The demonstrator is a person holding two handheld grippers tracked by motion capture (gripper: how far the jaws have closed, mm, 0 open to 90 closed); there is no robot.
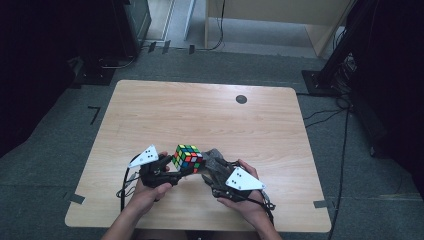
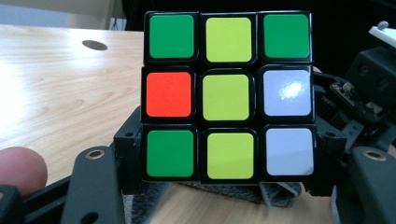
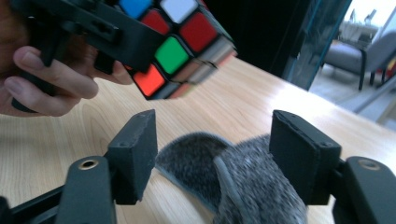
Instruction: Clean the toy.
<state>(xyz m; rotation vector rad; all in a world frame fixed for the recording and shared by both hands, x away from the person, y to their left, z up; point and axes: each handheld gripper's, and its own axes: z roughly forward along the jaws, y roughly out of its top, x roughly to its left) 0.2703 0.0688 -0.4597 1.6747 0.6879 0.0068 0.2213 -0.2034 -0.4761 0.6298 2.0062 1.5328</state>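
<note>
we hold the cube (image 1: 188, 158) up in our left gripper (image 1: 172, 172) while a grey cloth (image 1: 214, 159) waits below the right one.

our left gripper pinches the cube by its sides, lifted just off the table (image 1: 210, 115) near our edge; in the left gripper view its face (image 2: 228, 95) reads green, yellow, orange and white, still scrambled. our right gripper (image 3: 215, 158) stands spread, jaws apart either side of the cloth (image 3: 243, 182) lying on the wood, gripping nothing. we judge the cube is picked up and presented, but the cloth is not yet taken and any wiping is still to come.
</note>
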